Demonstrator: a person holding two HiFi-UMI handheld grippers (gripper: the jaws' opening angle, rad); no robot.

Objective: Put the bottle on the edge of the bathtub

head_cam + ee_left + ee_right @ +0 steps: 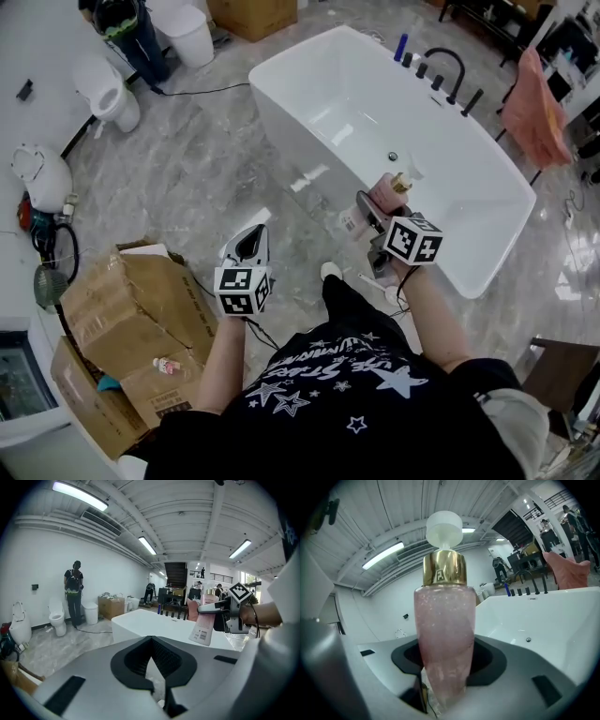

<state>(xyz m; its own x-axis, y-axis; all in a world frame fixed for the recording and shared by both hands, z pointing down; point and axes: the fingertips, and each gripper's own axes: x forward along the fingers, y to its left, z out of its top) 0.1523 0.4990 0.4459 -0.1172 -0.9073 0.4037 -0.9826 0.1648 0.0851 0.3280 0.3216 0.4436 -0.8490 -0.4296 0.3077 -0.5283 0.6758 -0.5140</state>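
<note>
A pink glittery bottle (386,194) with a gold collar and a white pump cap stands upright between the jaws of my right gripper (373,211), which is shut on it. In the right gripper view the bottle (445,634) fills the middle, with the white bathtub (562,597) behind it on the right. In the head view the bottle hangs over the floor just short of the bathtub's near wall (291,141). My left gripper (249,242) is further left over the floor, shut with nothing in it. The left gripper view shows the bottle (205,623) at the right, in front of the bathtub (140,620).
Black taps (448,61) and a small blue bottle (401,45) stand on the tub's far rim. A pink towel (534,108) hangs at the right. Cardboard boxes (141,309) lie at the left, with a toilet (108,89), a white bin (192,36) and a standing person (131,33) further back.
</note>
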